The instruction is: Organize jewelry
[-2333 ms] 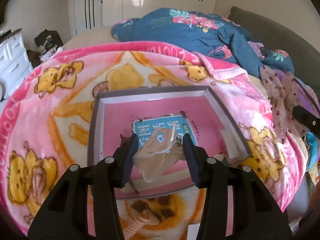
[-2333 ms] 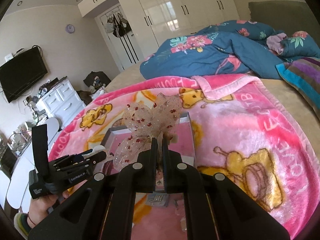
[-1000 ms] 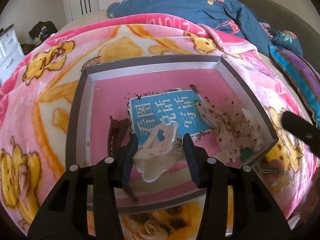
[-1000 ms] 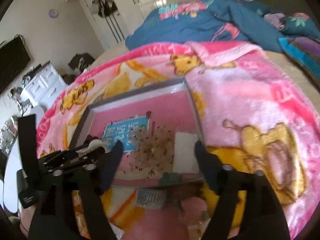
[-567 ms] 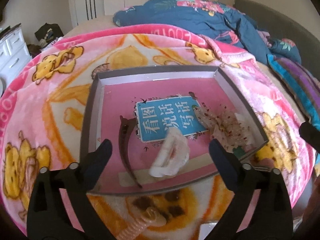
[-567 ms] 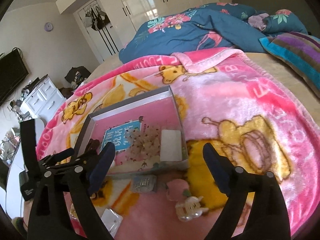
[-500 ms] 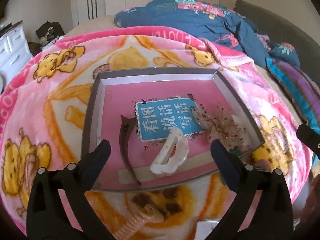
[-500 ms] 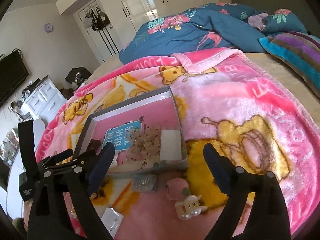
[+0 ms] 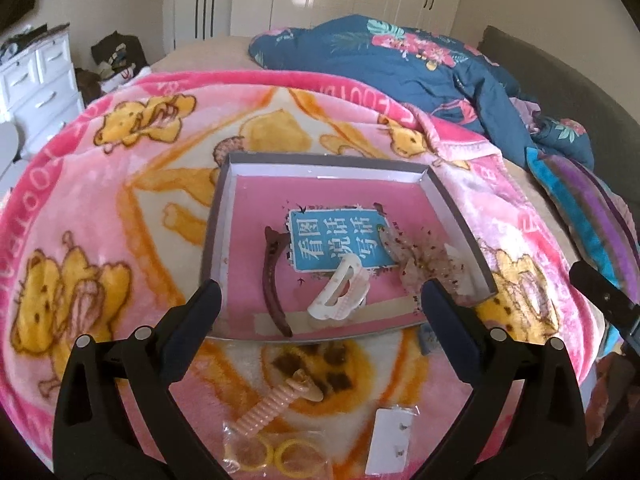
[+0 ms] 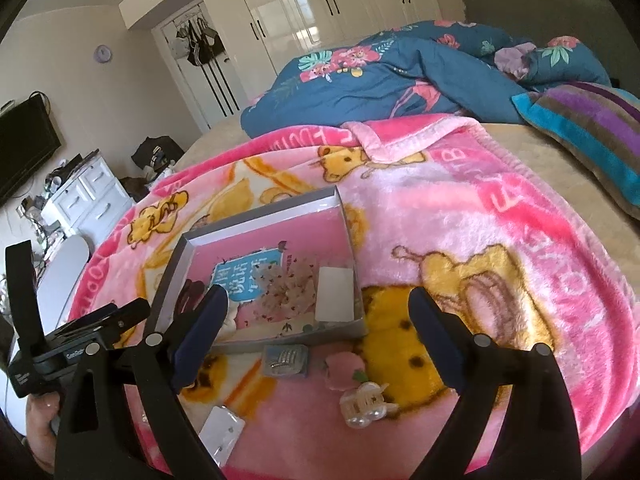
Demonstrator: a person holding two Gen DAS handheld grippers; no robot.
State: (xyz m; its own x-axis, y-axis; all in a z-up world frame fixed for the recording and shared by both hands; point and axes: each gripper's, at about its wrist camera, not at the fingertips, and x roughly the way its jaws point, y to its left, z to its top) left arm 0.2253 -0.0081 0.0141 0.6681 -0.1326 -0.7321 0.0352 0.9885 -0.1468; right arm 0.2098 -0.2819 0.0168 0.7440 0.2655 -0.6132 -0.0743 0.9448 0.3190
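A grey-walled tray (image 9: 224, 216) with a pink floor lies on the pink blanket; it also shows in the right wrist view (image 10: 264, 216). In it lie a brown hair clip (image 9: 272, 280), a white claw clip (image 9: 340, 292), a sheer spotted bow (image 9: 428, 256) and a white card (image 10: 334, 294). My left gripper (image 9: 320, 300) is open and empty, above the tray's near edge. My right gripper (image 10: 316, 312) is open and empty, near the tray's near right corner. On the blanket lie a peach spiral clip (image 9: 276, 400), yellow hair rings in a bag (image 9: 272, 452) and a pearl claw clip (image 10: 364, 400).
An earring card (image 9: 390, 436) lies near the front, also in the right wrist view (image 10: 222, 432). A small blue packet (image 10: 286, 360) and a pink peach clip (image 10: 344, 370) lie by the tray. A blue quilt (image 9: 400, 64) and a striped pillow (image 10: 588, 128) lie behind.
Both grippers opened: the left let go of the white claw clip, the right of the sheer bow, both now in the tray. Both grippers then drew back toward me.
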